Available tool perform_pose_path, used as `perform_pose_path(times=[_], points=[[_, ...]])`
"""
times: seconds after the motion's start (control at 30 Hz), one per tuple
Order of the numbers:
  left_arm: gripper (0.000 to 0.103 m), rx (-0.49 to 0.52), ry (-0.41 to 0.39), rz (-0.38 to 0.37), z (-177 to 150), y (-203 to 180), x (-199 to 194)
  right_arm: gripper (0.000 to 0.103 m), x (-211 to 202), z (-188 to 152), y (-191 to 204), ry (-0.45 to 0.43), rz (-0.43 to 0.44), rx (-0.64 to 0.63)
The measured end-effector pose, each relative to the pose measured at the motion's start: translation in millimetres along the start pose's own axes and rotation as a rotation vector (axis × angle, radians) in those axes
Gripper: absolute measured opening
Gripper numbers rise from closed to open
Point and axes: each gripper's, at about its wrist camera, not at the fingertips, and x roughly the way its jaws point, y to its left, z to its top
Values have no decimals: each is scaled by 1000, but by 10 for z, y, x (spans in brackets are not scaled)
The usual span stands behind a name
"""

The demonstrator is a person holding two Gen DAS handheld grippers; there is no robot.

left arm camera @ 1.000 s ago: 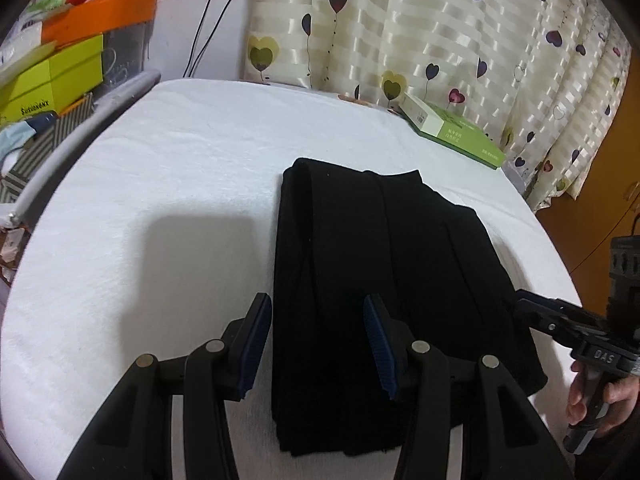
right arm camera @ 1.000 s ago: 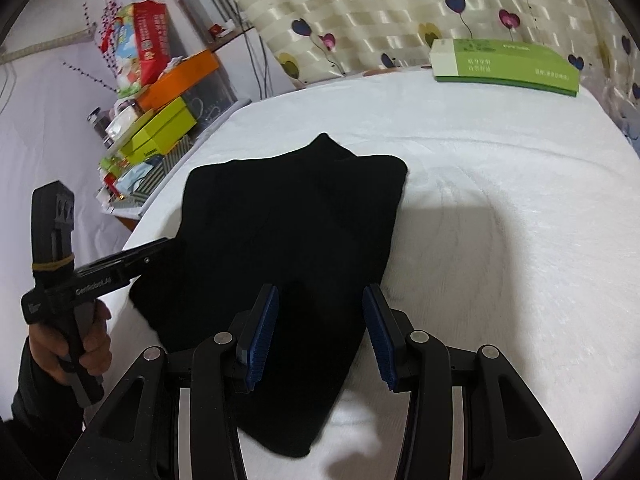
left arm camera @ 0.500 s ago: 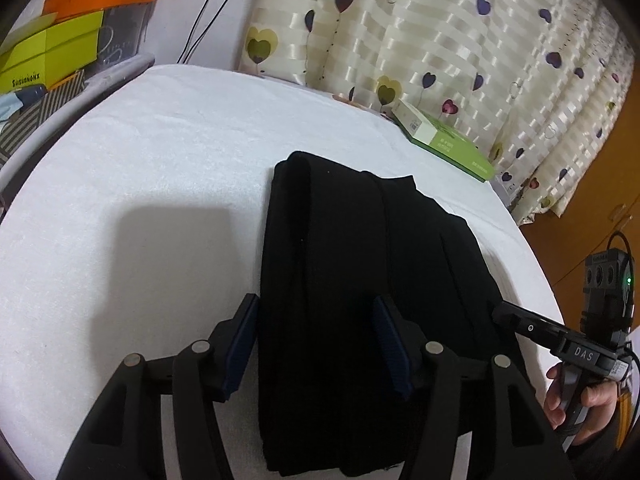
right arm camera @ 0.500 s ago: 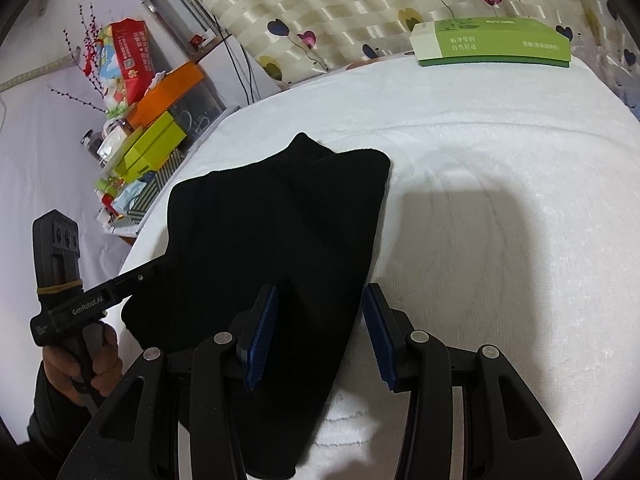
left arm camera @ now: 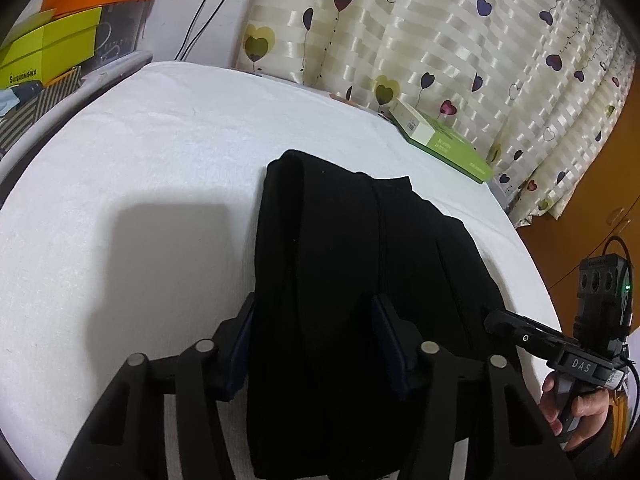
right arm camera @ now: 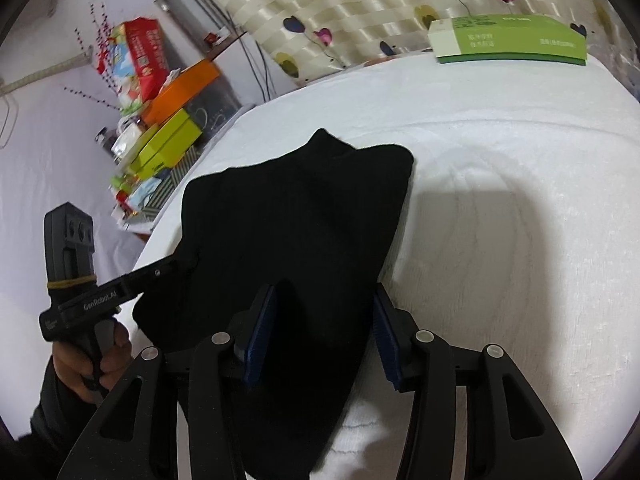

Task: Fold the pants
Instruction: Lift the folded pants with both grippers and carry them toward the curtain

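Folded black fabric pants (left arm camera: 340, 280): near hem cut off by the lower frame edge. Flat green cardboard box (right arm camera: 508, 40): printed lettering too small to read.

A white-covered table (left arm camera: 168, 168) stands before cream striped curtains (left arm camera: 460, 48) printed with hearts, a green box (right arm camera: 508, 40) near its far edge, stacked orange and lime boxes (right arm camera: 176, 120) crowding the white wall (right arm camera: 48, 128) beside it.

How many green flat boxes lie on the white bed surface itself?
1: the green box lies at the far edge of the white bed, by the curtain, beyond the black pants. None seems hidden.
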Motion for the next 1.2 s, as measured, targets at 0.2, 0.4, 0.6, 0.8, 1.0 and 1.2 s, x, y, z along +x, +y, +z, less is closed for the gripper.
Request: perform_pose_path(times=[0.2, 0.4, 0.6, 0.8, 1.0, 1.2], points=[[40, -52, 5, -2, 82, 19, 36, 27, 96, 108, -52, 5, -2, 43], [24, 2, -24, 11, 99, -146, -89, 16, 0, 140, 82, -24, -11, 19], [21, 38, -61, 2, 182, -267, -260, 14, -150, 259, 282, -58, 4, -33], [21, 44, -99, 3, 310, -222, -416, 14, -183, 424, 473, -79, 16, -88], [21, 62, -132, 43, 589, -90, -501, 14, -60, 699, 707, -92, 36, -148], [21, 69, -148, 99, 907, 135, -471, 14, 250, 1022, 907, -87, 57, -187]])
